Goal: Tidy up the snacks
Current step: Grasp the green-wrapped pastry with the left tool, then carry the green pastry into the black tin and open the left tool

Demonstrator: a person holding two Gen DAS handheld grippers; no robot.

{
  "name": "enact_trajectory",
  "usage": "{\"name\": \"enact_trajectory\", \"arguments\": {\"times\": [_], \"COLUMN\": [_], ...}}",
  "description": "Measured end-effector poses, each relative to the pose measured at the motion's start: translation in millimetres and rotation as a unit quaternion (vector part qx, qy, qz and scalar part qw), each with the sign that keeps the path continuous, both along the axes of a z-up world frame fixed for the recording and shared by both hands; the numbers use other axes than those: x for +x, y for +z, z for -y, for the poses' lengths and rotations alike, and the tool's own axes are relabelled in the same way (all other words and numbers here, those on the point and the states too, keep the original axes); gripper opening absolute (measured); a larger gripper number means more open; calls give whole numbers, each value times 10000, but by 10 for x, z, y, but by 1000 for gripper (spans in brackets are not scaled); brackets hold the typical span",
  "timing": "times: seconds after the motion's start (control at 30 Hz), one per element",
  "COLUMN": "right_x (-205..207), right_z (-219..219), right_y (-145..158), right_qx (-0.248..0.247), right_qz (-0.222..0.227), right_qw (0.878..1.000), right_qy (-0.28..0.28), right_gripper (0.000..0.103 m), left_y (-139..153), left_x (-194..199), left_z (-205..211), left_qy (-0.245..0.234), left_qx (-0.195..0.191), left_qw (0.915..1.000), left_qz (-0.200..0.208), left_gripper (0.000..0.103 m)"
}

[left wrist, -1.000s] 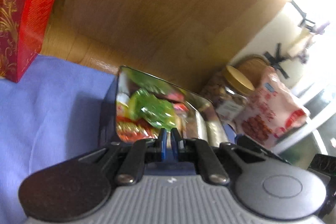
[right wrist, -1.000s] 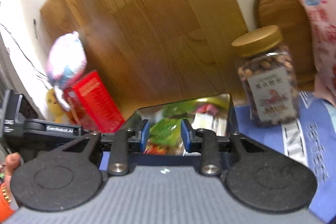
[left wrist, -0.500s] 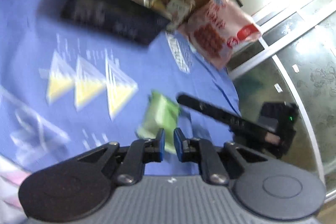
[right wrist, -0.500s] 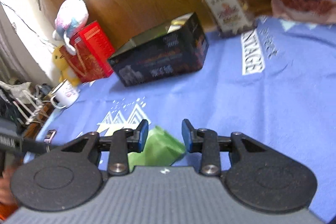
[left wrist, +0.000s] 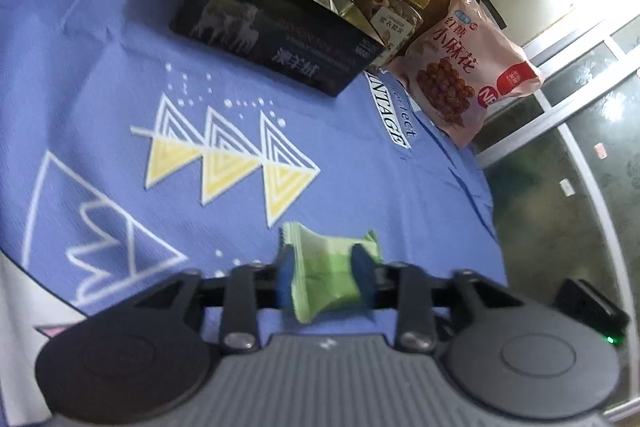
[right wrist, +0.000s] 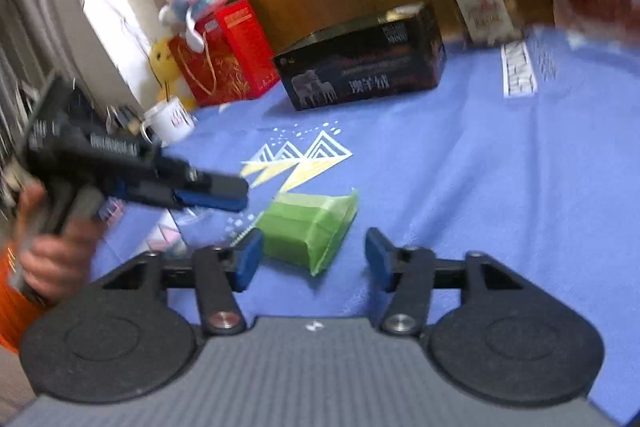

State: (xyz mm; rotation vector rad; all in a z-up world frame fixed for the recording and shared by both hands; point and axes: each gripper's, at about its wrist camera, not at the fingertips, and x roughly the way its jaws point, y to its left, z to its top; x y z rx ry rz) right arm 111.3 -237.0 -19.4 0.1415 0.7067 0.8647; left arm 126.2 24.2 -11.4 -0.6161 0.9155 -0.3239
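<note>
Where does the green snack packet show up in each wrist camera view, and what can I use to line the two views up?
Left wrist: green snack packet low centre, between the left gripper's open jaws, on the blue cloth.
Right wrist: the packet lies just below centre, ahead of the right gripper.
Shared landmark: the black box, upper centre in both views.

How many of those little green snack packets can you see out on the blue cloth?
1. The small green foil snack packet lies on the blue printed tablecloth, between the fingers of the left gripper. More may be hidden inside the black rectangular box.
</note>
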Motion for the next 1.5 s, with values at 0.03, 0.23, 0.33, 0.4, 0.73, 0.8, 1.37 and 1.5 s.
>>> {"name": "enact_trajectory", "arguments": {"times": [0.03, 0.23, 0.33, 0.4, 0.73, 0.8, 1.37, 1.5], "right_x": [-28, -73, -108, -76, 518, 728, 1982, 1702], "right_z": [-36, -360, -500, -537, -789, -878, -961, -602], "right_y": [5, -148, -151, -113, 407, 550, 329, 520], "right_qx": [-95, -821, -1137, -1223, -585, -508, -61, 457], "right_qz": [91, 581, 1042, 1232, 1832, 2013, 1512, 1071], "right_qw": [9999, 9942, 9878, 9847, 9812, 9781, 9861, 9887], "right_qy": [72, 375, 211, 121, -145, -179, -682, -942], "right_gripper": [60, 58, 50, 44, 42, 42, 50, 50], "left_y": [7, -163, -108, -58, 658, 828, 664, 919], "left_x": [10, 94, 97, 119, 649, 860, 2169, 1784], "left_z": [11, 225, 296, 241, -129, -196, -492, -423], "left_qy": [-53, -547, -614, -624, -133, -11, 458, 541], "left_qx": [44, 32, 369, 271, 237, 341, 872, 1189], "left_qw": [10000, 9984, 9974, 9977, 9959, 9931, 9923, 9865], "left_qz": [16, -170, -25, -11, 863, 1121, 745, 983], "left_gripper": [37, 38, 26, 21, 21, 25, 29, 28]}}
